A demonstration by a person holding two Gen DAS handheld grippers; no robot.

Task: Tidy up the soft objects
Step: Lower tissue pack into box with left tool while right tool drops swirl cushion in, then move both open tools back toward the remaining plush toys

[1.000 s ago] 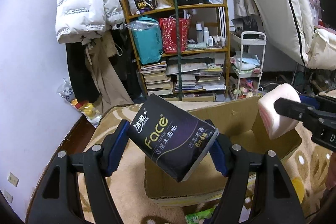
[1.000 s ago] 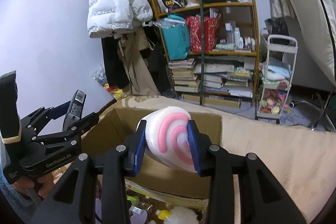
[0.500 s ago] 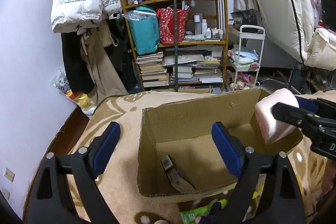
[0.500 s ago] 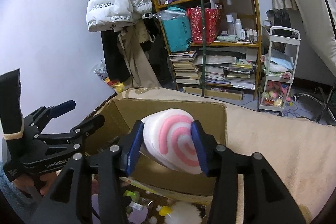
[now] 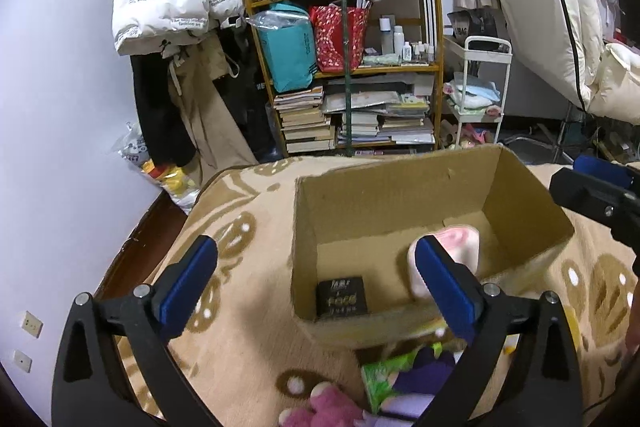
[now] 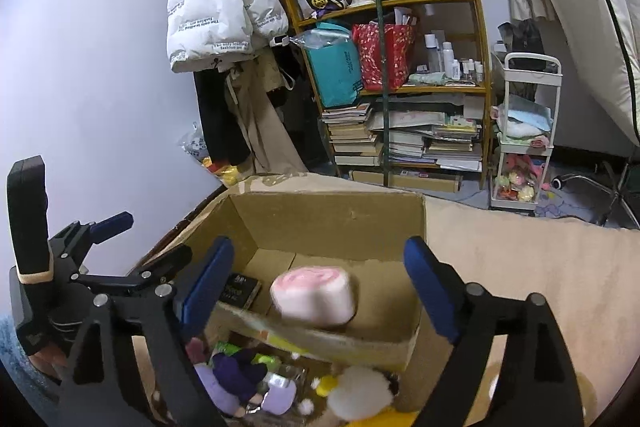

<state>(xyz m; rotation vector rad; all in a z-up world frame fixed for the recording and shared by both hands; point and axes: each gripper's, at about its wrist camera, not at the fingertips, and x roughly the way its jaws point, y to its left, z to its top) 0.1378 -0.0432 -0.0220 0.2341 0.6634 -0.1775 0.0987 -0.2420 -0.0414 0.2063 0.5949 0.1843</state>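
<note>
Pink swirl plush (image 6: 314,297) is lying blurred inside the cardboard box (image 6: 328,215), lower centre.
Being judged light and squashy; both grippers (image 5: 316,281) (image 6: 316,285) are being held spread, empty.

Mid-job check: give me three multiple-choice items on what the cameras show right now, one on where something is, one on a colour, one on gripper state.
1. Where is the black tissue pack?
A. In the left gripper
B. On the floor of the cardboard box
C. On the bookshelf

2. What colours is the swirl plush?
A. Pink and white
B. Green and yellow
C. Black and gold

3. How is the right gripper?
A. Shut on the plush
B. Shut on the box rim
C. Open, holding nothing

Answers: 1 B, the pack lies in the box's near left corner. 2 A, pink bands on white. 3 C, its fingers stand wide apart with the plush blurred between them, untouched.
</note>
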